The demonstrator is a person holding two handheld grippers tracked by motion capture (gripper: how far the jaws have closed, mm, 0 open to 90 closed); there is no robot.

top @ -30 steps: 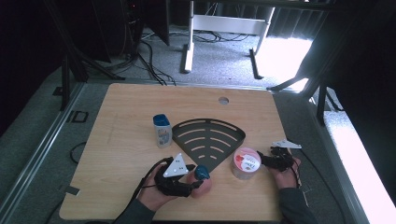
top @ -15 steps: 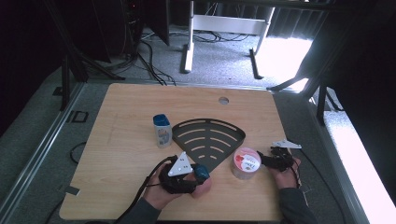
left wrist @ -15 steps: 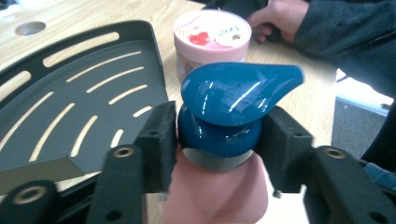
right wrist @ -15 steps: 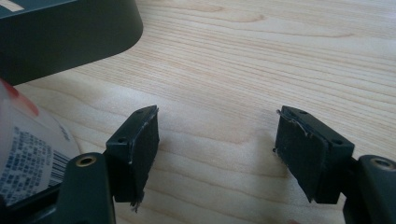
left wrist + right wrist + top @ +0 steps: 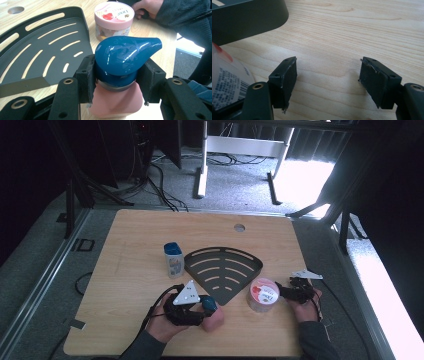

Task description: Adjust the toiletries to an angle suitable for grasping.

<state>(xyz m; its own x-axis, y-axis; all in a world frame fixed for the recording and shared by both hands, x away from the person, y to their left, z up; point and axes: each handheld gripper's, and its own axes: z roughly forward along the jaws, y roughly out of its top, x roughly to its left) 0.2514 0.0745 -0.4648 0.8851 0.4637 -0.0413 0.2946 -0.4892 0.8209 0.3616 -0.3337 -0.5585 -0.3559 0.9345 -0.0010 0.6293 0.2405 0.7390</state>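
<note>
My left gripper [image 5: 117,75] clamps the blue pump cap of a pink plastic bottle [image 5: 117,100] at the near edge of the light wooden surface [image 5: 130,245]. Bottle upright, spout pointing right toward my other arm; its base is cut off. My right gripper [image 5: 328,80] hangs released beside the pink-lidded clear tub [image 5: 263,294]. Black slotted fan-shaped tray [image 5: 222,265] and blue-capped small bottle [image 5: 173,260] sit behind.

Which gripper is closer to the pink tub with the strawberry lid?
The right gripper: it sits just beside the pink tub, fingers open. The left gripper is across the black tray's tip, clamping the pump bottle.
</note>
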